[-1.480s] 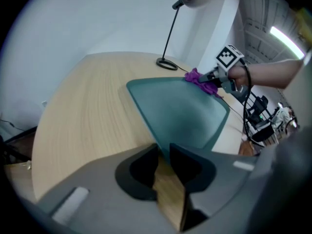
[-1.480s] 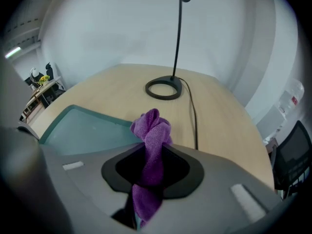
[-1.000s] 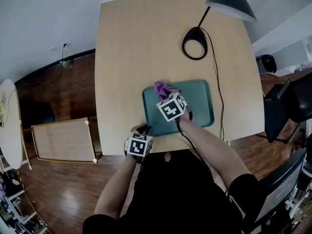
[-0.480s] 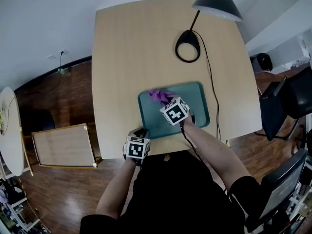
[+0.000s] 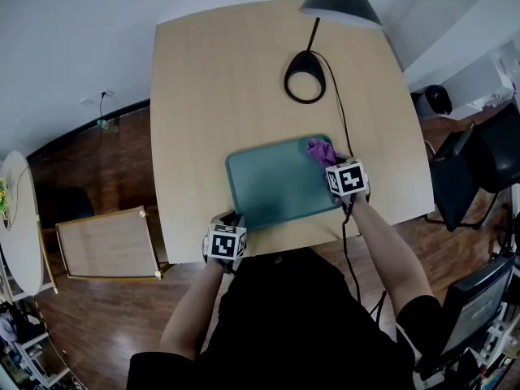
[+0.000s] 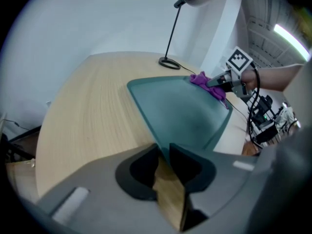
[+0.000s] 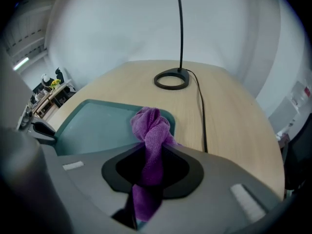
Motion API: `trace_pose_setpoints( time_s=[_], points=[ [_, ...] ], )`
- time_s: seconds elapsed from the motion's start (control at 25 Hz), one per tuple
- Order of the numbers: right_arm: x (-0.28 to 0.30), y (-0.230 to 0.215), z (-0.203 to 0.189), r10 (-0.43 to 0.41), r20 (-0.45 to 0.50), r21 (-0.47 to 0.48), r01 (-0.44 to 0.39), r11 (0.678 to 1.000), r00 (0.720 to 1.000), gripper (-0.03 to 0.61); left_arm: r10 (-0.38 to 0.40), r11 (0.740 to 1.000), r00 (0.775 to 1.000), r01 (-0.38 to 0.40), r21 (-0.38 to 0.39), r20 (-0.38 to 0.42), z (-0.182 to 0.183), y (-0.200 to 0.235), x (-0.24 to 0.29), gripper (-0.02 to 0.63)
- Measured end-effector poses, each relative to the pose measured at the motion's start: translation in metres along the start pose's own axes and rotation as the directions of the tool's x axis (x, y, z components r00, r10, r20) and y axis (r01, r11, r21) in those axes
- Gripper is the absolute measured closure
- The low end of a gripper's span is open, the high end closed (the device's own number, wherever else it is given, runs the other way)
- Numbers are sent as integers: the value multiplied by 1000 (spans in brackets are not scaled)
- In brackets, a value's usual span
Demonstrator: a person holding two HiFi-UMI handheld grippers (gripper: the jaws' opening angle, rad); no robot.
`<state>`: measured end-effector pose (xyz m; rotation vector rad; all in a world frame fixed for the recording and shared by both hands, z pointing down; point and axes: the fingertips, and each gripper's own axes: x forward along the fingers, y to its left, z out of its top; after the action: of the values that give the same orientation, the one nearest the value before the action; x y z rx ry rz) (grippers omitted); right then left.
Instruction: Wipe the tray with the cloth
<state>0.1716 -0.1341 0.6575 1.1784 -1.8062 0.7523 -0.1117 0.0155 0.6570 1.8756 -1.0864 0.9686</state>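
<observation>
Your right gripper is pinched shut on the soft, floppy cloth at the far right corner of the tray, which looks light, stiff and slidey, so your left gripper clamping its near-left rim is probably the right hold.

Head view looks steeply down; both gripper views, low and close, share the tray.
</observation>
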Motion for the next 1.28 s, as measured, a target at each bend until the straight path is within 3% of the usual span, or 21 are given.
trace_pose_setpoints(
  time_s=[0.16, 0.28, 0.48, 0.64, 0.96, 1.28],
  points=[
    [5, 34, 3, 0, 12, -23, 0, 1000, 1000, 491, -8, 1000, 1000, 7, 2, 15, 1, -3, 1, 512],
    [10, 103, 18, 99, 16, -101, -97, 990, 995, 491, -19, 1000, 999, 19, 1, 31, 3, -3, 0, 512],
    [14, 223, 35, 252, -25, -251, -250, 935, 968, 491, -25, 999, 996, 22, 28, 82, 8, -1, 5, 511],
    [13, 271, 37, 296, -57, -323, -298, 898, 953, 491, -24, 999, 996, 21, 39, 83, 7, 1, 6, 511],
    [20, 291, 34, 375, -40, -297, -370, 881, 926, 491, -27, 999, 996, 24, 42, 88, 6, 3, 6, 509],
    [6, 213, 18, 282, -1, -247, -274, 929, 959, 491, -13, 1000, 999, 13, -2, 48, 4, 3, -2, 511]
  ],
)
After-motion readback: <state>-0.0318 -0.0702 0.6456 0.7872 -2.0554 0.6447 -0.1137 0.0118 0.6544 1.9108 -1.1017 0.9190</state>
